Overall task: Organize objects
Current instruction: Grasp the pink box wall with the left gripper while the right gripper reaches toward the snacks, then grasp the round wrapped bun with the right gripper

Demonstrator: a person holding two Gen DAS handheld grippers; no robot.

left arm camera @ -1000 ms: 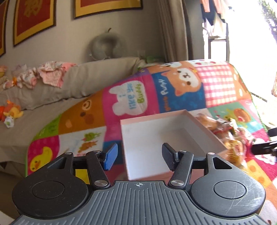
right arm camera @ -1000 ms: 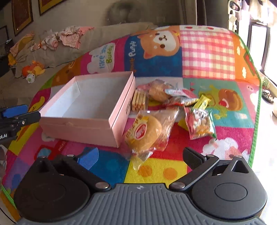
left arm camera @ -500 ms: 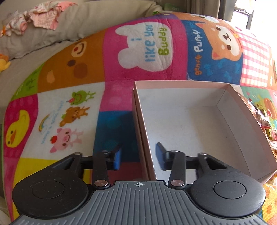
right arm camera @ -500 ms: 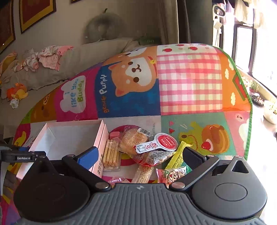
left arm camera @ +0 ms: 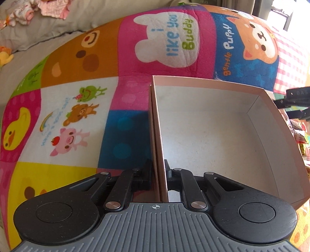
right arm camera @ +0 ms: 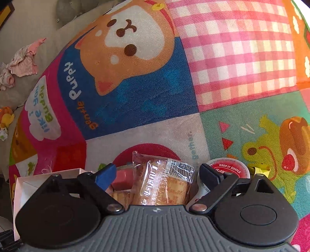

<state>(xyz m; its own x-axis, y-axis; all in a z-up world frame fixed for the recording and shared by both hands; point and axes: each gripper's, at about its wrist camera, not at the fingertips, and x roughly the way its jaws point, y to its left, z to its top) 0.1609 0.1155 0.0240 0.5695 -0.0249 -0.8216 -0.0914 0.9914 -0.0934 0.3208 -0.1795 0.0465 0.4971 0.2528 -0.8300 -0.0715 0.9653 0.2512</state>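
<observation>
An open pink box point(left arm camera: 213, 133), empty inside, sits on the colourful cartoon mat point(left arm camera: 77, 116). My left gripper point(left arm camera: 158, 170) is shut on the box's left wall, one finger outside and one inside. My right gripper point(right arm camera: 158, 174) is open, low over a clear-wrapped cracker packet point(right arm camera: 162, 182) that lies between its fingers. A pink-ended biscuit stick packet point(right arm camera: 121, 180) lies by the blue fingertip, and a red-and-white labelled snack point(right arm camera: 226, 168) by the right finger. The box corner shows in the right wrist view point(right arm camera: 29, 182).
More snack packets point(left arm camera: 300, 133) lie right of the box. The right gripper's tip point(left arm camera: 294, 98) shows beyond the box's far right corner. A grey pillow with clothes point(left arm camera: 38, 11) and a small plush toy point(right arm camera: 5, 118) lie past the mat.
My left gripper moved down and closed on the box's left wall. My right gripper dropped low over the snack pile, with the cracker packet now between its open fingers.
</observation>
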